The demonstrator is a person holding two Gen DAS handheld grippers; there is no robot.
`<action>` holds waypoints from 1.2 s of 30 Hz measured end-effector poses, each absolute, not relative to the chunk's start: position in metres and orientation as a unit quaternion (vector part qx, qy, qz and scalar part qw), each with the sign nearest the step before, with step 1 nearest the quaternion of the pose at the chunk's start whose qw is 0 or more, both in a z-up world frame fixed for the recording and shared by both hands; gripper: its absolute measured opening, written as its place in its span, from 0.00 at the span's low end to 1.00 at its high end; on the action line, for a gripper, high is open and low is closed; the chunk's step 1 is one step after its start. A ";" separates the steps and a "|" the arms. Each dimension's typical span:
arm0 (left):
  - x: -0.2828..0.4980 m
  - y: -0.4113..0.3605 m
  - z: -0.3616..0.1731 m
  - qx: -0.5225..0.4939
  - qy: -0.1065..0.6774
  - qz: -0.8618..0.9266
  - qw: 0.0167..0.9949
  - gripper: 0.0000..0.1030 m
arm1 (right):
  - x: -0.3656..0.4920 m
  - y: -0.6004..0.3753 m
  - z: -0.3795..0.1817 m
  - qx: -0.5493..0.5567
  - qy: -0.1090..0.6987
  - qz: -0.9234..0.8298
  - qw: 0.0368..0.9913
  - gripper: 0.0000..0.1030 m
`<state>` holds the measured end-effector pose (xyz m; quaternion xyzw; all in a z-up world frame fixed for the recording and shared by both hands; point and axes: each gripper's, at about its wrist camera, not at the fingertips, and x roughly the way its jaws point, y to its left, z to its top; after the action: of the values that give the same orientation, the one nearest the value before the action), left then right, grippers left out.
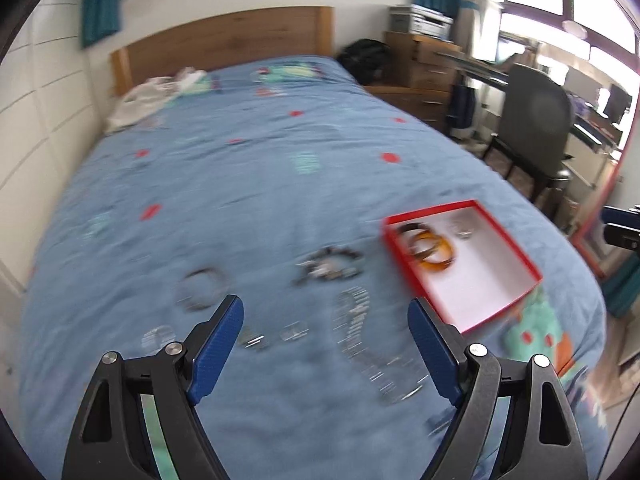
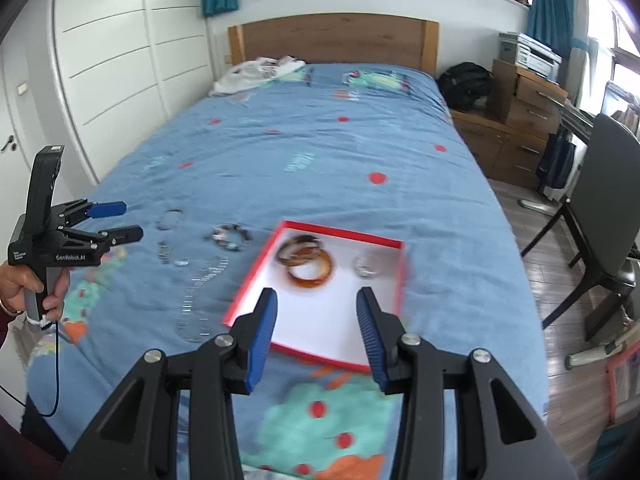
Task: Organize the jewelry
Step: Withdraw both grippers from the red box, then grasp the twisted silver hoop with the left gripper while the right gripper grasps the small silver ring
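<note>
A red-rimmed white box (image 2: pixel 394 245) (image 1: pixel 524 258) lies on the blue bed. It holds amber bangles (image 2: pixel 310 266) (image 1: pixel 434 250) and a silver bracelet (image 2: pixel 368 266) (image 1: pixel 462 229). Left of the box lie a dark beaded bracelet (image 2: pixel 230 237) (image 1: pixel 330 266), a dark bangle (image 2: pixel 171 218) (image 1: pixel 202 290), a long silver chain (image 2: pixel 200 296) (image 1: pixel 360 336) and small silver pieces (image 2: pixel 172 258) (image 1: pixel 160 338). My left gripper (image 1: pixel 324 316) (image 2: pixel 126 220) is open and empty above the loose pieces. My right gripper (image 2: pixel 316 304) is open and empty over the box's near side.
The blue bedspread (image 2: pixel 320 152) stretches back to a wooden headboard (image 2: pixel 332 38), with white cloth (image 2: pixel 256 70) near it. A black chair (image 2: pixel 608 184) and wooden drawers (image 2: pixel 524 120) stand right of the bed. White wardrobe doors (image 2: pixel 112 60) are on the left.
</note>
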<state>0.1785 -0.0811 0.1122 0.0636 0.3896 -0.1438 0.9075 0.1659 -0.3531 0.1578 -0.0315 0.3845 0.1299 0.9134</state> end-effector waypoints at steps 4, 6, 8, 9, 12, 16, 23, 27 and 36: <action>0.152 -0.023 0.124 0.058 0.378 -0.102 0.918 0.85 | 0.146 -0.315 0.169 -0.028 0.367 0.151 0.917 0.39; 0.139 0.004 0.130 0.057 0.370 -0.077 0.924 0.85 | 0.139 -0.296 0.172 -0.032 0.360 0.156 0.919 0.39; 0.130 0.023 0.133 0.056 0.366 -0.063 0.927 0.85 | 0.134 -0.281 0.174 -0.031 0.357 0.162 0.919 0.39; 0.125 0.034 0.135 0.054 0.362 -0.055 0.929 0.85 | 0.131 -0.271 0.175 -0.031 0.355 0.164 0.920 0.39; 0.113 0.063 0.134 0.047 0.359 -0.035 0.932 0.86 | 0.126 -0.253 0.179 -0.026 0.346 0.166 0.923 0.39; 0.108 0.090 0.124 0.031 0.360 -0.017 0.932 0.85 | 0.129 -0.230 0.183 -0.020 0.336 0.166 0.927 0.39; 0.121 0.124 0.085 -0.003 0.378 0.006 0.926 0.85 | 0.154 -0.189 0.158 -0.014 0.348 0.179 0.920 0.38; 0.139 0.135 0.052 -0.017 0.399 0.016 0.917 0.85 | 0.180 -0.164 0.119 -0.007 0.370 0.194 0.909 0.38; 0.206 0.128 -0.006 -0.031 0.429 -0.001 0.903 0.85 | 0.251 -0.116 0.023 0.005 0.429 0.207 0.879 0.38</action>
<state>0.2058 0.1283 -0.0062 -0.0309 0.4286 -0.0007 0.9030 0.2507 -0.1157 0.0231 0.0053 0.4288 0.2074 0.8793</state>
